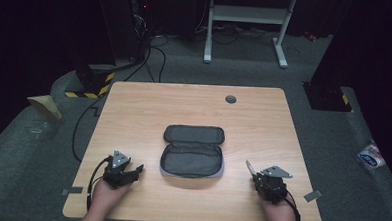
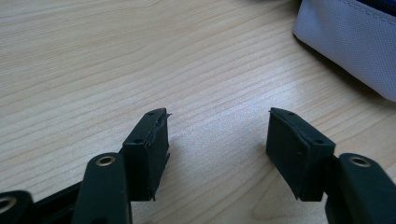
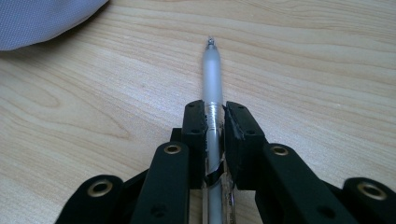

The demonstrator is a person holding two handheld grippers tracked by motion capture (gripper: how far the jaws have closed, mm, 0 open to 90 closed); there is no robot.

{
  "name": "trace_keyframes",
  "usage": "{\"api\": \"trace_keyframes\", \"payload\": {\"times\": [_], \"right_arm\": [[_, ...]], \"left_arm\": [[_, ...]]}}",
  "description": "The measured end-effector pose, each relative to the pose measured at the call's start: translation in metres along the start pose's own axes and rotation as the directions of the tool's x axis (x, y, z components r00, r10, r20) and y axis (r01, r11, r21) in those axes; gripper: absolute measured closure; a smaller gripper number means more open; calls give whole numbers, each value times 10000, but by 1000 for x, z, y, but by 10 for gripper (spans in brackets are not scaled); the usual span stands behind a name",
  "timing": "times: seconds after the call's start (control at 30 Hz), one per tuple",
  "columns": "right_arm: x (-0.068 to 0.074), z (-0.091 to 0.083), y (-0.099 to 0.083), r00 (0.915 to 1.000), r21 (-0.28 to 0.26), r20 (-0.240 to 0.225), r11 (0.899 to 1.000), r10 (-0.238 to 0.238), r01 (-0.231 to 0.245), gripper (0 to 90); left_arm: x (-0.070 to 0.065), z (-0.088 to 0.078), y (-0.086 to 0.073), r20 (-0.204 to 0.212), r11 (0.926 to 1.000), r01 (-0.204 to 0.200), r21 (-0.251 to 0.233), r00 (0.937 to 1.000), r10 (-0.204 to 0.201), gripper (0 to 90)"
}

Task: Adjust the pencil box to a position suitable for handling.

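Open pouch point(image 1: 192, 152) blocks table point(image 1: 149, 108) centre — bare wood around it, far half free.

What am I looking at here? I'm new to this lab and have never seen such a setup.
No robot here: a person at a wooden table holds a pair of hand-held tongs in each hand. The high view looks down from above. The other two pictures come from small cameras riding on each tool. The left tongs stand open over bare wood, holding nothing. The right tongs are shut on a pen, which sticks out forward past the jaws. Between the hands lies a dark pencil case, zipped open with its lid folded back. Nothing shows inside it as far as I can tell.
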State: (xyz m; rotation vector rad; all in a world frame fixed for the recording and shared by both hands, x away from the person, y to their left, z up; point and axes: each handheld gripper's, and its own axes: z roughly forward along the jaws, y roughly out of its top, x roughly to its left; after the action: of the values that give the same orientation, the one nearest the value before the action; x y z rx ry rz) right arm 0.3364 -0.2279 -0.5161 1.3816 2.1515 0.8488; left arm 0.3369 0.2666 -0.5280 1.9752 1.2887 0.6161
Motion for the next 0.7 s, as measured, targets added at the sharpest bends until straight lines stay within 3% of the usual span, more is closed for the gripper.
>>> {"api": "trace_keyframes", "payload": {"times": [0.2, 0.4, 0.7], "right_arm": [[-3, 0, 1, 9992, -14, -404, 10000, 63, -64, 782], [-6, -5, 3, 9991, -511, -415, 9987, 12, -33, 784], [-6, -6, 4, 9993, -729, -384, 9973, 46, -74, 785]], "left_arm": [[0, 0, 0, 1, 10000, 0, -4, 10000, 0, 391], [1, 0, 0, 60, 10000, 79, 30, 10000, -79, 391], [1, 0, 0, 113, 10000, 45, 33, 9999, -45, 375]]}}
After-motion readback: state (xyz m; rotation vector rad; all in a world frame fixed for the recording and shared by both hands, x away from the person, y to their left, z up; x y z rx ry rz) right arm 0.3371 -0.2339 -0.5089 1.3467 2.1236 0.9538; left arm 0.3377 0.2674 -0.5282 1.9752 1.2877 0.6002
